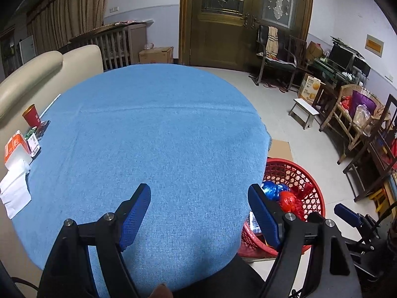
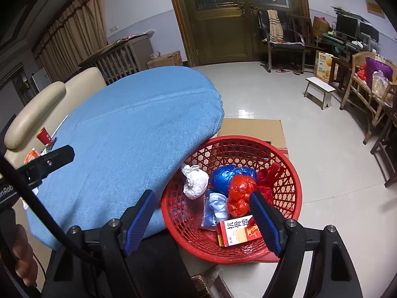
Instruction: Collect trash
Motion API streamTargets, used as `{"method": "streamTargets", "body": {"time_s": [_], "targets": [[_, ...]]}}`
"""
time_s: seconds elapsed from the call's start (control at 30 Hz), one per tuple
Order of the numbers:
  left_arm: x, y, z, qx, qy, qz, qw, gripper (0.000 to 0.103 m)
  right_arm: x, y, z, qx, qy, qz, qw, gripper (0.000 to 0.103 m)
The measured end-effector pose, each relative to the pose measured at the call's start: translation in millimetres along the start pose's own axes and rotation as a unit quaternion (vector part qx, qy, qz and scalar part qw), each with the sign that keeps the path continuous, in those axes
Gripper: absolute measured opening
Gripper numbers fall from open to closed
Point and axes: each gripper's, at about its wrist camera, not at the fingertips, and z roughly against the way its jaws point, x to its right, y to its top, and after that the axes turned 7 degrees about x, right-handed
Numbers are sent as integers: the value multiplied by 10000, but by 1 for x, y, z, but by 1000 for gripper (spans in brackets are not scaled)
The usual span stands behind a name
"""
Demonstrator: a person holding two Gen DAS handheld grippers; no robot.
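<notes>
Nearest the right wrist camera, the right gripper [image 2: 202, 219] hangs over the red basket [image 2: 292, 173] with its blue-padded jaws spread wide and nothing between them. Directly under it, at about 6 o'clock inside the basket, lies an orange-and-white carton [image 2: 235, 231] with printed characters. Beside that, toward 9 o'clock, sits a pale blue face mask [image 2: 218, 204]. Above them a red crumpled bag [image 2: 240, 195] touches a blue crumpled bag [image 2: 229, 176], and a white wad [image 2: 194, 181] rests at 10 o'clock against the basket wall. A darker red bag [image 2: 269, 176] lies at 2 o'clock.

Over the near part of the blue tablecloth [image 1: 158, 129], the left gripper [image 1: 199, 213] also stands wide apart and empty. At its 3 o'clock the basket sits on the floor, tucked against the table edge, on flattened cardboard [image 2: 255, 129].

Farther out, at the cloth's 9 o'clock edge, remain white tissues [image 1: 15, 188], an orange tissue pack [image 1: 15, 146], a small dark card [image 1: 33, 145] and a red paper cup [image 1: 31, 115], with a thin white stick [image 1: 50, 105] just beyond. A cream sofa [image 1: 37, 72] backs that side.

At 12 o'clock, well apart, stands a wooden double door [image 1: 243, 19]; chairs and a small white stool [image 1: 304, 113] line the 2 o'clock wall.
</notes>
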Motion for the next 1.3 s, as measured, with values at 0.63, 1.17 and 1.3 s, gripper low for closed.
{"method": "streamTargets", "body": {"time_s": [0.63, 1.17, 1.3], "targets": [[8, -5, -2, -115, -237, -122, 9996, 81, 5, 4, 5, 81, -258, -93, 9996, 83], [17, -7, -2, -148, -347, -269, 9989, 81, 8, 5, 6, 60, -324, -145, 9994, 83], [19, -7, -2, -138, -343, -288, 9989, 81, 8, 5, 7, 69, -324, -150, 9993, 83]]}}
